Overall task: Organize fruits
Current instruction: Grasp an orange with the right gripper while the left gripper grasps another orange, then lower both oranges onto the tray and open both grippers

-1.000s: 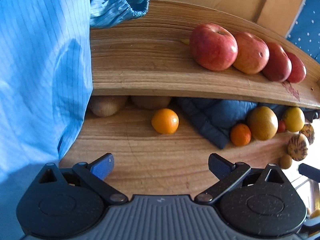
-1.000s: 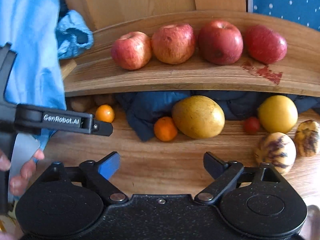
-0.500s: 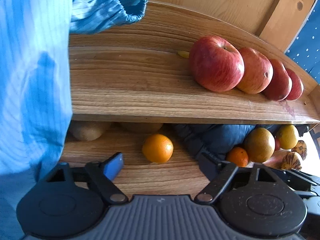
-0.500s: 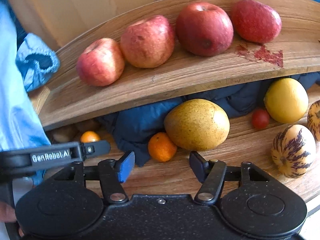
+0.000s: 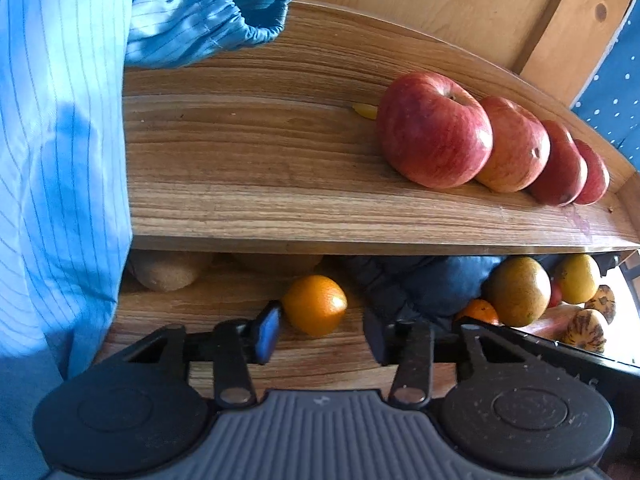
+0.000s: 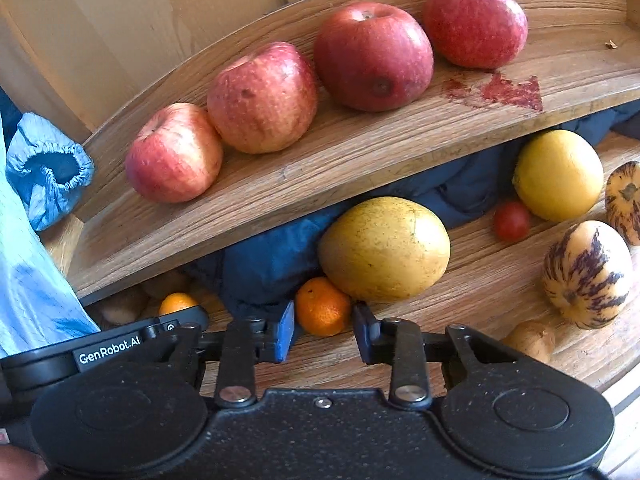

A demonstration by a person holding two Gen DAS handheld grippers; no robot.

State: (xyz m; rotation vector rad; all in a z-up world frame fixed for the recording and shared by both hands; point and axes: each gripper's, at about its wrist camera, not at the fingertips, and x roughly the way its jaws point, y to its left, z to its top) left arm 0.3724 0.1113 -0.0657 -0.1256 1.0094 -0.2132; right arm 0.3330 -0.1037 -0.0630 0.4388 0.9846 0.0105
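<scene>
Two wooden tiers hold fruit. Several red apples (image 5: pixel 434 132) (image 6: pixel 264 98) stand in a row on the upper shelf (image 5: pixel 260 184) (image 6: pixel 360 160). On the lower board, an orange (image 5: pixel 316 304) lies between the fingertips of my left gripper (image 5: pixel 322 334). Its jaws are closing; the blue left pad is at the orange's side and a gap shows at the right finger. My right gripper (image 6: pixel 323 336) is shut on a small mandarin (image 6: pixel 322 304), with a pad against each side. That mandarin rests against a large yellow-green fruit (image 6: pixel 384 248).
A dark blue cloth (image 6: pixel 272 260) is bunched under the shelf. A yellow fruit (image 6: pixel 558 174), a small tomato (image 6: pixel 512 220) and striped melons (image 6: pixel 586 274) lie to the right. Brown kiwis (image 5: pixel 168 274) sit at the left, beside a light blue sleeve (image 5: pixel 60 160).
Both grippers have moved in toward the lower board, and both pairs of jaws have narrowed around a small orange fruit. The right view has tilted as that gripper rolled.
</scene>
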